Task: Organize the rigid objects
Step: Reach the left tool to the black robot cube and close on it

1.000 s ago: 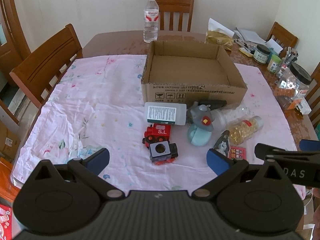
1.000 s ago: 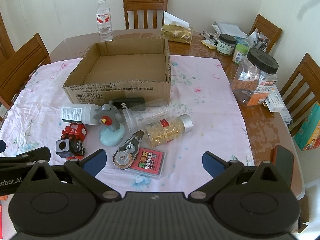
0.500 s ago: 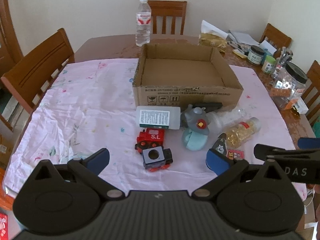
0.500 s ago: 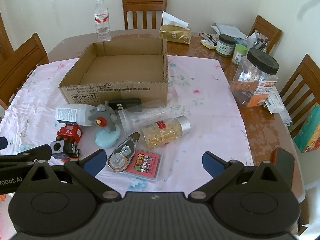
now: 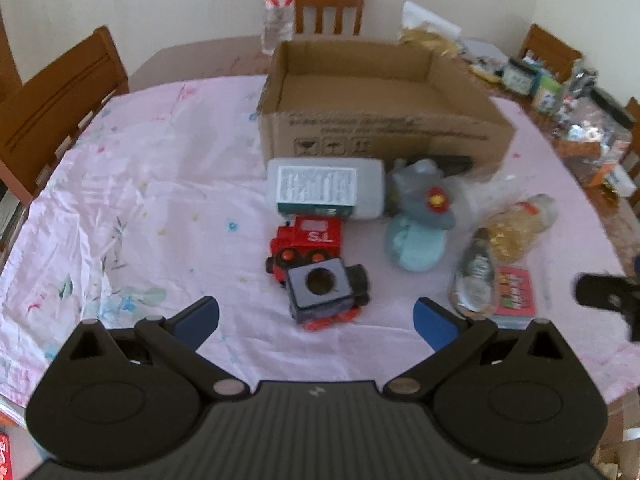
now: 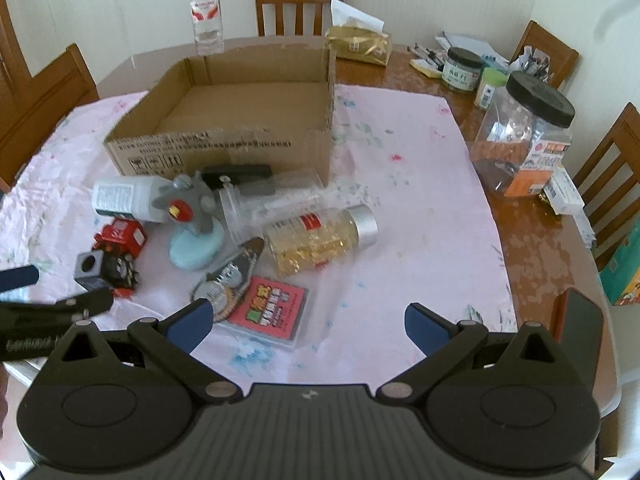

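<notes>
closer now than a second ago on the left: left gripper advanced toward the toy train, jaws wide and empty, lined up either side of it, probably the first pick. bench under a pink cloth; cardboard box open-topped and empty at the middle, likely the place for everything. rigid clutter bunched just in front of its near wall: white bottle, capsule bottle, card pack. right gripper hovering near the card pack, jaws wide, empty.
</notes>
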The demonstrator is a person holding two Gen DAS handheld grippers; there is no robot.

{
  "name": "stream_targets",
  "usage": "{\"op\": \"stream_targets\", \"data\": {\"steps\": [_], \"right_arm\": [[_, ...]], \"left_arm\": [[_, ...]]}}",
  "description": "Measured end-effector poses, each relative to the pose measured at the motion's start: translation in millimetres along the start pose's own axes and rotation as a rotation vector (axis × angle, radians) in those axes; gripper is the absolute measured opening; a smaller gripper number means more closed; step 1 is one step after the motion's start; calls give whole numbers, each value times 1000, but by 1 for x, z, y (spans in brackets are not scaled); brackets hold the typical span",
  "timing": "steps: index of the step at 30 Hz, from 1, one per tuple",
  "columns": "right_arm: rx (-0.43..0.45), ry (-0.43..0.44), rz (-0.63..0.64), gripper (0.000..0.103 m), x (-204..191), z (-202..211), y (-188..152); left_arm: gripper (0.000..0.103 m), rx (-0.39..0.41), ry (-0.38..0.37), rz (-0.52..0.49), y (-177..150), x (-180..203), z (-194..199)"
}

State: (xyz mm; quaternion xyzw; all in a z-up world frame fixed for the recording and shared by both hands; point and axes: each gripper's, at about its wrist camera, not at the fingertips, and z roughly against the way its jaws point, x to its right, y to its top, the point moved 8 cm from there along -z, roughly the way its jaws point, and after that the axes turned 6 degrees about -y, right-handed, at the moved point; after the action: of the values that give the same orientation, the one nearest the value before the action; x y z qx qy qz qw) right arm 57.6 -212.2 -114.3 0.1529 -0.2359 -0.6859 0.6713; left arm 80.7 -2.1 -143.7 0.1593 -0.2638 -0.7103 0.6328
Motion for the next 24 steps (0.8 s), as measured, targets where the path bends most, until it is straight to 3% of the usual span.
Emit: {"op": "stream_targets", "data": {"steps": [5, 10, 20, 24], "right_arm": [[-23, -16, -10, 103, 6, -7, -3], [-36, -24, -17, 103, 8, -12, -2], [-70, -12, 4, 103, 2, -30, -2], [-60, 43, 52, 103, -10, -41, -6]], "left_arm": [[102, 43, 20, 51, 24, -17, -13], [102, 26, 76, 51, 36, -32, -27], [102, -60, 36, 62, -5, -41, -20], [102, -68, -2, 59, -15, -37, -13]]}}
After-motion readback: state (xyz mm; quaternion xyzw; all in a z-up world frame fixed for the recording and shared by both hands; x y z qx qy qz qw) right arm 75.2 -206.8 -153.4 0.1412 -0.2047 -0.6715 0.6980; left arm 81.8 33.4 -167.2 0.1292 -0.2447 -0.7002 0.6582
